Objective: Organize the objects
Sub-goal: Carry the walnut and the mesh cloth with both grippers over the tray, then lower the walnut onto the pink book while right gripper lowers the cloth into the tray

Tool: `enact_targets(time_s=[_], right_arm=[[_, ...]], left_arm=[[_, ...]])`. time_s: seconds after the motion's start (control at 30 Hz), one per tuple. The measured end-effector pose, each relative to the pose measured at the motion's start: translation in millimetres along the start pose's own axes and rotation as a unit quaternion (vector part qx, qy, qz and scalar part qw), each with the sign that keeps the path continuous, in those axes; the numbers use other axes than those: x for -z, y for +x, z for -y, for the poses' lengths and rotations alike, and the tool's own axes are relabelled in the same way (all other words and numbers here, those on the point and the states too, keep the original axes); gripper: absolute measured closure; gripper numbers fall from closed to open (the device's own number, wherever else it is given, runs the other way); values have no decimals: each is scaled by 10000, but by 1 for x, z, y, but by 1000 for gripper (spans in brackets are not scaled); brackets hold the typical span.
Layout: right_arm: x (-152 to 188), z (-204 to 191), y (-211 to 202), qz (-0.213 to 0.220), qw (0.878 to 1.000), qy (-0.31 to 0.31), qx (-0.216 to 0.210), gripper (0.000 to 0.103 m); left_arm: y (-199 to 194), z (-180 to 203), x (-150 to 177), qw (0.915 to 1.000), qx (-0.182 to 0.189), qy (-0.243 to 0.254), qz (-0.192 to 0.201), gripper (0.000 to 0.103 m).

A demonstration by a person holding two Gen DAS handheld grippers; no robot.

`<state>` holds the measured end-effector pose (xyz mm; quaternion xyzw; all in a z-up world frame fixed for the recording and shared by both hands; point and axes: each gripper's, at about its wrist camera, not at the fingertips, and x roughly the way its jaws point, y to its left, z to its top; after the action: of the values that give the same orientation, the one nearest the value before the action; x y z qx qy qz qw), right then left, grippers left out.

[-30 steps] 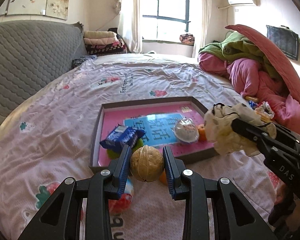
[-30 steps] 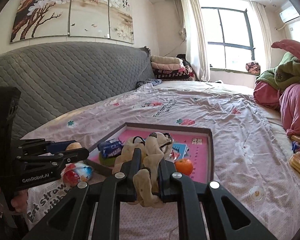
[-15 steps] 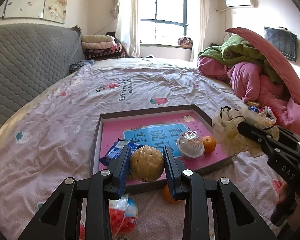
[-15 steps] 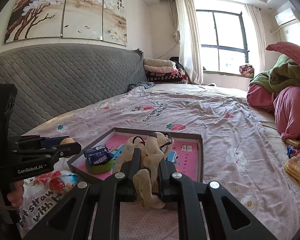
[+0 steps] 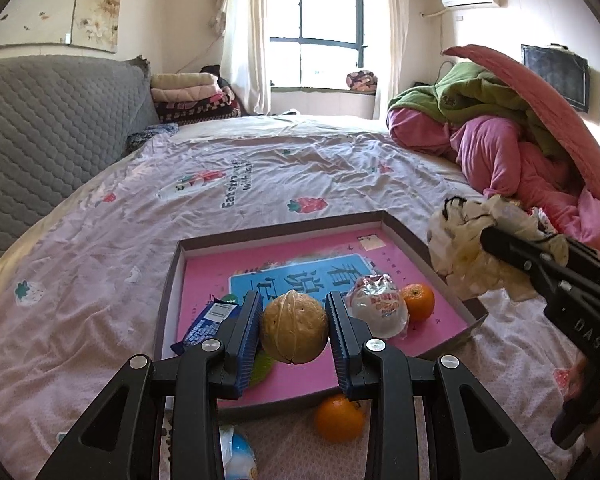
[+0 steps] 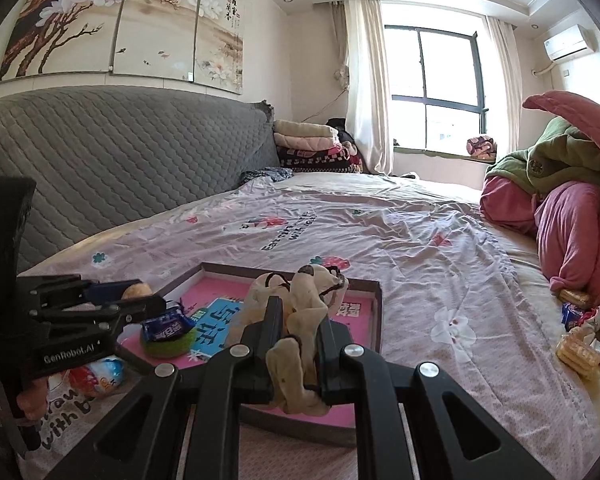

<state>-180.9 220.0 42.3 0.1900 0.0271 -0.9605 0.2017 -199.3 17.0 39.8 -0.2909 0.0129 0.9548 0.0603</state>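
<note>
My left gripper [image 5: 294, 332] is shut on a tan walnut [image 5: 294, 330] and holds it over the near part of a shallow brown tray [image 5: 410, 232] with a pink floor. In the tray lie a blue snack packet [image 5: 210, 320], a foil-wrapped sweet [image 5: 376, 308], an orange [image 5: 419, 302] and a green ball [image 6: 168, 344]. My right gripper [image 6: 300, 320] is shut on a cream plush toy [image 6: 304, 300] above the tray's right side; it also shows in the left wrist view [image 5: 472, 248].
A second orange [image 5: 338, 418] and a red-blue toy egg [image 6: 96, 374] lie on the bedsheet in front of the tray. Snack packets [image 6: 584, 336] lie at the right by a pile of pink and green bedding [image 5: 500, 128]. A grey headboard [image 6: 100, 160] stands on the left.
My left gripper has carried the walnut forward from the sheet to above the tray. My right gripper has risen and moved forward a little with the plush toy.
</note>
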Motion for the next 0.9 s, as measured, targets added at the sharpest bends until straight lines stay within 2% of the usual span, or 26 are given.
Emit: enact_targets(time_s=[0.13, 0.27, 0.6, 0.9], right_arm=[[-6, 1, 1, 95, 9999, -77, 31, 88], [-10, -3, 4, 224, 9985, -414, 279, 88], [-16, 9, 2, 340, 9984, -256, 379, 88], [-16, 16, 10, 229, 9980, -225, 543, 88]], left_arm=[[3, 1, -5, 10000, -12, 10, 18, 70], [4, 0, -11, 10000, -60, 11, 52, 70], [14, 2, -23, 9996, -251, -162, -14, 70], [31, 10, -31, 9992, -345, -134, -149, 70]])
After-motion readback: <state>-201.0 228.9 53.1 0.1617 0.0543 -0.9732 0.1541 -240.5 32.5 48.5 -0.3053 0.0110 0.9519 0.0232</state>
